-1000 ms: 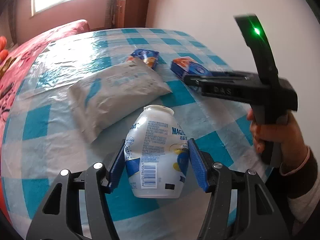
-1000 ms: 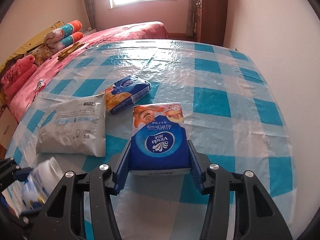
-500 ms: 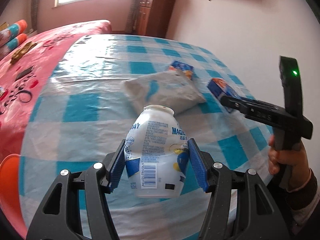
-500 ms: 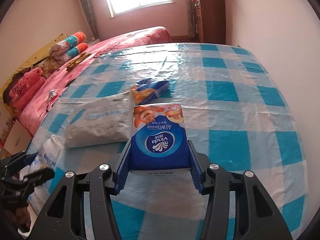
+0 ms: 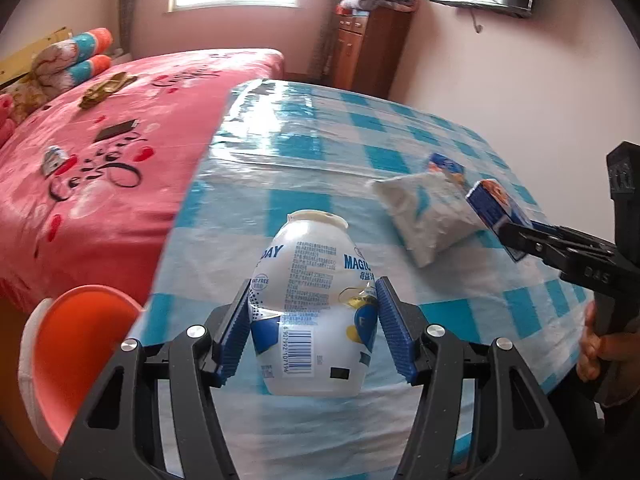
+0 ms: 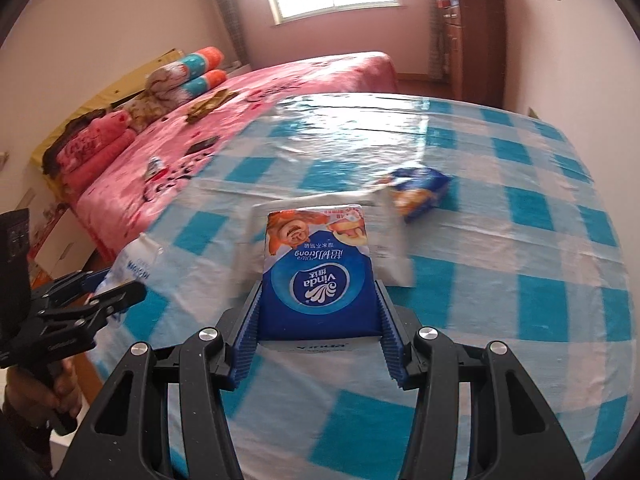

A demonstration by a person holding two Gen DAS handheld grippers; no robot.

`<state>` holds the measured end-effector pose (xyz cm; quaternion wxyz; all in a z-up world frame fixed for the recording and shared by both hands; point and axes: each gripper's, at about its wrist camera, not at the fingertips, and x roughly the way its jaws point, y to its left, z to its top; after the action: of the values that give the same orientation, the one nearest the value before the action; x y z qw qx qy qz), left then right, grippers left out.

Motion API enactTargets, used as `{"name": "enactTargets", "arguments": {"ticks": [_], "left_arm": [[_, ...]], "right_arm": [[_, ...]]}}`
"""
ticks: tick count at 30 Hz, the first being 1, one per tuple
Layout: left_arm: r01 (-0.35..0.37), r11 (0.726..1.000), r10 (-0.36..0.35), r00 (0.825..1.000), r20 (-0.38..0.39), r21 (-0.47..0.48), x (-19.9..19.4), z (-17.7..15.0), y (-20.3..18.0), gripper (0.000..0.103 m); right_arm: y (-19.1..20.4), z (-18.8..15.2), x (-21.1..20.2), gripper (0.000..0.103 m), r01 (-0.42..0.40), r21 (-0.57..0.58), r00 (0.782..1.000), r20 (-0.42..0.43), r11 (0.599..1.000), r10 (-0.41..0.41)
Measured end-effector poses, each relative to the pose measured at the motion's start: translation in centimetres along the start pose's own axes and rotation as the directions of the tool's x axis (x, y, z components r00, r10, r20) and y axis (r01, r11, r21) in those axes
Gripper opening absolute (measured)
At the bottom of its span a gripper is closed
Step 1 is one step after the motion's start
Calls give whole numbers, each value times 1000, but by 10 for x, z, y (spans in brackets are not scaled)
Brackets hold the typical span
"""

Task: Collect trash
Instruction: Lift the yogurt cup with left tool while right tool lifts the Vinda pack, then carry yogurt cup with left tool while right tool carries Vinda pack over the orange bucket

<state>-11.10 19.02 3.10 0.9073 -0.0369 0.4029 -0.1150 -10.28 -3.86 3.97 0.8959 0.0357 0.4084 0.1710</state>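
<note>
Both loads have swung leftward toward the orange bin [image 5: 76, 344]; left gripper [image 5: 312, 320] clamps the white bottle [image 5: 310, 300] just right of it; right gripper [image 6: 318, 308] clamps the tissue pack [image 6: 318, 272], farther right; 2 packets remain beyond.

Near table edge [image 6: 520, 360] bare, passable — white pouch [image 5: 424, 216] and blue snack pack [image 6: 420, 190] block centre; orange bin [image 5: 80, 344] beside left corner.

The orange bin [image 5: 76, 344] is cut off at the left edge.
</note>
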Motion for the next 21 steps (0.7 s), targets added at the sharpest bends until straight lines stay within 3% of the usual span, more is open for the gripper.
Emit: {"name": "enactTargets", "arguments": {"ticks": [11, 21], "left_arm": [[-131, 988, 133, 991, 29, -85, -27, -8, 57, 61], [-265, 951, 267, 964, -9, -157, -39, -32, 109, 61]], "right_arm": [[74, 9, 23, 53, -167, -97, 984, -78, 981, 160], [153, 18, 50, 53, -300, -223, 949, -167, 928, 266]]}}
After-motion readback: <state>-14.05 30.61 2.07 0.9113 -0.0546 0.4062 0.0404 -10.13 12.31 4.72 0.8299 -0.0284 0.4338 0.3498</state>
